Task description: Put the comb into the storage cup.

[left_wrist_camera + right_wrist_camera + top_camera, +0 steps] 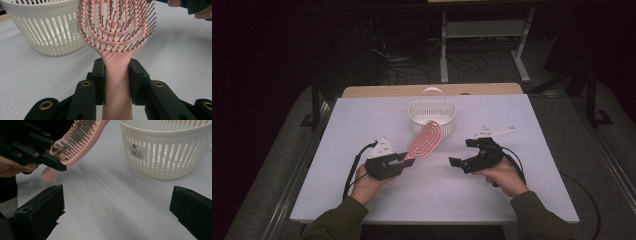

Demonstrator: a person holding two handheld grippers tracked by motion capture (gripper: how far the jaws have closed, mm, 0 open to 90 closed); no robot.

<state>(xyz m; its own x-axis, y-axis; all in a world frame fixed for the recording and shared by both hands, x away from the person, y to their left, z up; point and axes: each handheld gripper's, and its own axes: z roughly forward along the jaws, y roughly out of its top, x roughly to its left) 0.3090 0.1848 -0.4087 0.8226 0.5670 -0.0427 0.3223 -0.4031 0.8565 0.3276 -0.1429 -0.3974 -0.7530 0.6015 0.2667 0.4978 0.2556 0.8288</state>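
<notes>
Left gripper (408,161): the pink hairbrush (425,139) is being clamped by its handle between both jaws.
Hairbrush: is being held above the white table (362,125), its head just in front of the white basket (432,112).
Right gripper (462,153): is being held wide apart, empty, to the brush's right.

Left claw (404,159) clamped, right claw (460,152) spread wide.
</notes>
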